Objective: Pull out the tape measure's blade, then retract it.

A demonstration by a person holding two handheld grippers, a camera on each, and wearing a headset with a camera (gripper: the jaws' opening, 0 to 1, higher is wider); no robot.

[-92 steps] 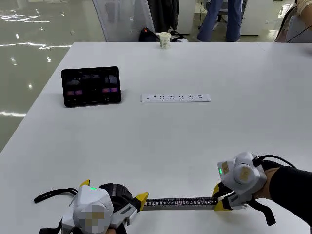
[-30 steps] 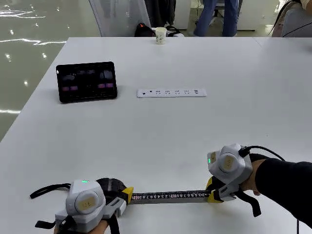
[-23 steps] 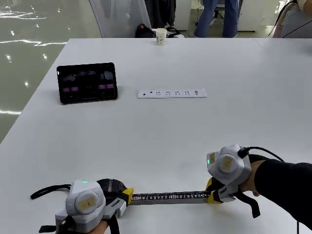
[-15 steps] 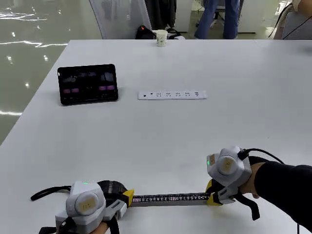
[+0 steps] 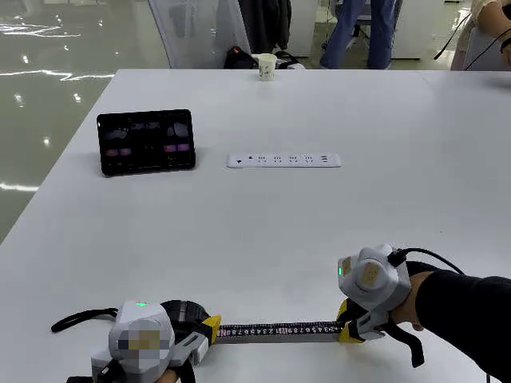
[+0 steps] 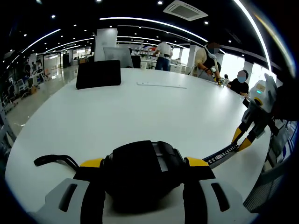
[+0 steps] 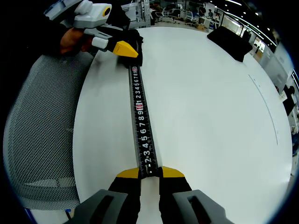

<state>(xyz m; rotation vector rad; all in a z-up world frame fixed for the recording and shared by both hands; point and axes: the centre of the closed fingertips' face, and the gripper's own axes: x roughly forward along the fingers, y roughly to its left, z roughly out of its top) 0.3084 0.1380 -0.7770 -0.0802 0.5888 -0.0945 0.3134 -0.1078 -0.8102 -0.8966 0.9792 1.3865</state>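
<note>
The black tape measure case (image 5: 184, 315) (image 6: 142, 166) rests near the table's front edge, and my left gripper (image 5: 209, 327) (image 6: 145, 163) is shut on it, yellow tips on both sides. Its blade (image 5: 275, 329) (image 7: 140, 121) (image 6: 224, 153) lies drawn out flat along the table toward the right. My right gripper (image 5: 346, 325) (image 7: 149, 171) is shut on the blade's end, yellow tips pinching it. In the right gripper view the case (image 7: 131, 46) shows at the blade's far end, held by the other gripper.
A dark tablet (image 5: 146, 142) stands at the left of the white table (image 5: 319, 223). A white power strip (image 5: 283, 160) lies in the middle, a paper cup (image 5: 264, 65) at the far edge. People stand beyond the table. A grey mesh chair (image 7: 42, 135) sits beside the front edge.
The blade stays drawn out between the two grippers, about the same length. The head camera has tilted, shifting the whole picture slightly downward.
</note>
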